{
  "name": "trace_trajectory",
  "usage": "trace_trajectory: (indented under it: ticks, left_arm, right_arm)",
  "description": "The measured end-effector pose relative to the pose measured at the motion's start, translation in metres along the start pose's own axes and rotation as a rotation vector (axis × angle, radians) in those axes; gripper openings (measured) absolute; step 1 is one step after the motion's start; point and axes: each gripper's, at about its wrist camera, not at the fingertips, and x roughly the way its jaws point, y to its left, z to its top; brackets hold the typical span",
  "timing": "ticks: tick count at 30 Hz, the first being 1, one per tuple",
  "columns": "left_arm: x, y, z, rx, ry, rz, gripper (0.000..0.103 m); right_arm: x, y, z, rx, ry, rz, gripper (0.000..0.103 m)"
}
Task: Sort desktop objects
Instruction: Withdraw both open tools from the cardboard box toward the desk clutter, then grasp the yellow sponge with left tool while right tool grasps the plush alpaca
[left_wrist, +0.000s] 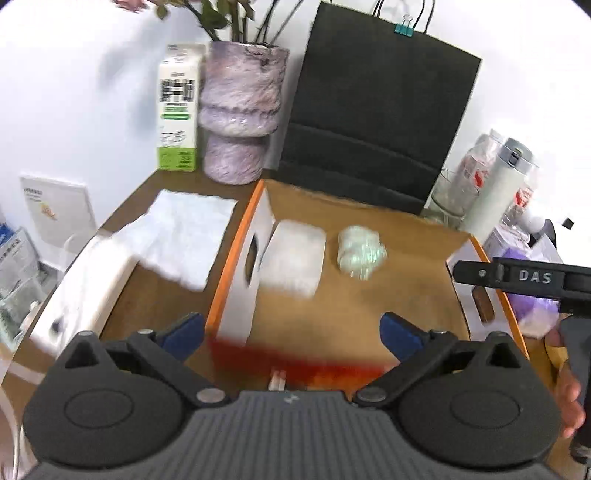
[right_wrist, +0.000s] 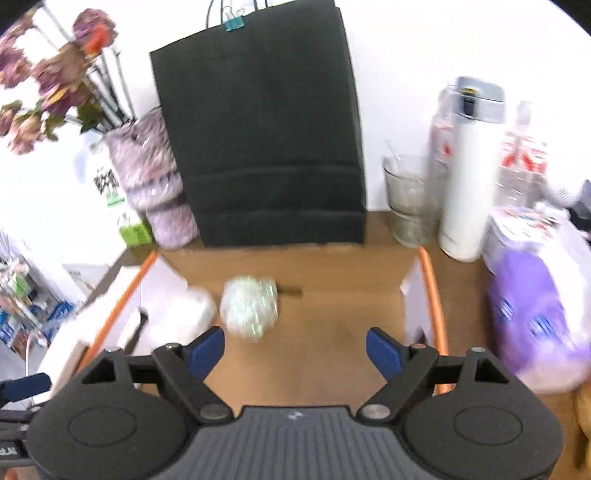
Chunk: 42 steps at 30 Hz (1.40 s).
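An open cardboard box with an orange rim (left_wrist: 236, 251) (right_wrist: 432, 295) sits on the wooden desk. Inside it lie a white soft pack (left_wrist: 293, 258) (right_wrist: 188, 314) at the left and a crumpled iridescent ball (left_wrist: 360, 254) (right_wrist: 249, 308) beside it. A blurred red object (left_wrist: 295, 363) lies at the box's near edge, just below my left gripper (left_wrist: 293, 334). That gripper is open and holds nothing. My right gripper (right_wrist: 295, 350) is open too and hangs empty over the box floor, with the ball close to its left fingertip (right_wrist: 207, 349).
A black paper bag (left_wrist: 369, 118) (right_wrist: 266, 140) stands behind the box. A purple vase (left_wrist: 240, 110) and a carton (left_wrist: 177, 110) are at back left. A white flask (right_wrist: 469, 177), a glass (right_wrist: 406, 199) and a purple pack (right_wrist: 528, 306) crowd the right. White cloth (left_wrist: 184, 236) lies left of the box.
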Motion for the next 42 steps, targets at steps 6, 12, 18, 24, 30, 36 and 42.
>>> trace_trajectory:
  ticks: [6,12,18,24,30,36,42]
  left_arm:
    - [-0.06,-0.006,-0.052,0.081,-0.03,-0.062,0.103]
    - [-0.101,0.0,-0.105,0.115,-0.078,-0.088,0.103]
    - [-0.124,0.007,-0.165,0.176,-0.197,-0.043,0.103]
    - [-0.124,0.014,-0.212,0.157,-0.19,-0.152,0.103]
    - [-0.118,0.006,-0.225,0.157,-0.173,-0.155,0.103]
    - [-0.113,0.006,-0.221,0.165,-0.159,-0.144,0.103]
    - [-0.094,0.013,-0.205,0.159,-0.139,-0.11,0.103]
  right_arm:
    - [-0.086,0.02,-0.053,-0.085,-0.068,0.036,0.087]
    - [-0.153,0.025,-0.129,-0.117,-0.161,0.081,0.093]
    - [-0.172,0.021,-0.217,-0.061,-0.174,0.045,0.093]
    - [-0.189,0.031,-0.286,-0.062,-0.229,-0.01,0.093]
    - [-0.186,0.049,-0.299,-0.16,-0.229,0.004,0.093]
    - [-0.187,0.04,-0.296,-0.117,-0.256,0.012,0.093]
    - [-0.176,0.027,-0.282,-0.065,-0.25,-0.007,0.092]
